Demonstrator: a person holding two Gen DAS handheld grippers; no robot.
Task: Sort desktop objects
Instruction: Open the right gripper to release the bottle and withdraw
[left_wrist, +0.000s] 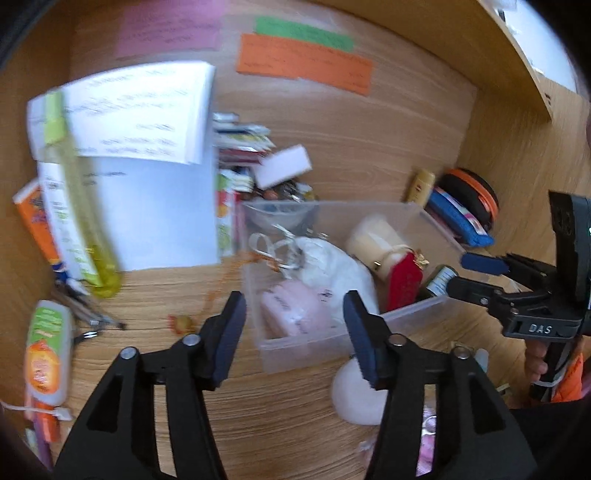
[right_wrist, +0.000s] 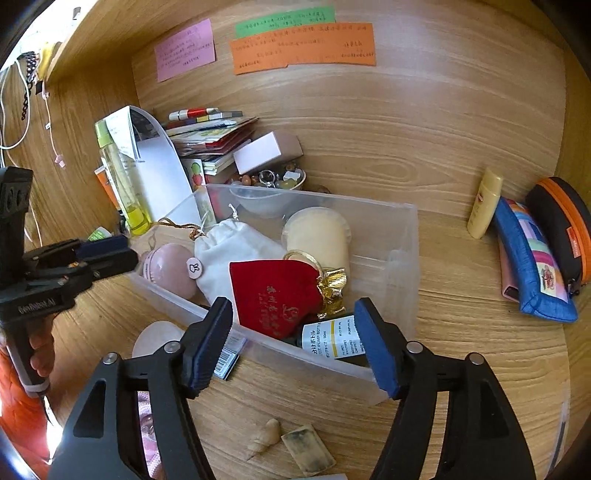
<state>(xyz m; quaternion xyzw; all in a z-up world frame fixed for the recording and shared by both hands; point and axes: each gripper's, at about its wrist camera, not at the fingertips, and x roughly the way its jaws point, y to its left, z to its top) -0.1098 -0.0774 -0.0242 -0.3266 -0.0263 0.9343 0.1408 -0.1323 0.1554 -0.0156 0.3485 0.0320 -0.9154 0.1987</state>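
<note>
A: Left view: how far are you?
B: Your bin (left_wrist: 413, 314) holds pouches and a jar; tubes (left_wrist: 48, 354) and pens remain out. Your left gripper (left_wrist: 293, 332) gapes, empty, above its near wall

A: Right view?
B: Shell (right_wrist: 264, 435) and cases (right_wrist: 532, 258) still lie outside. Your right gripper (right_wrist: 291, 350) is wide open, holding nothing, over the bottle (right_wrist: 330, 338)

Left wrist view: you look down and forward from close above the worktop (left_wrist: 295, 417), over the near left end of the clear bin (left_wrist: 343, 332). Right wrist view: close above the bin's (right_wrist: 402, 236) near right side, facing the back wall. Both share the bin, and each catches the opposite claw.
</note>
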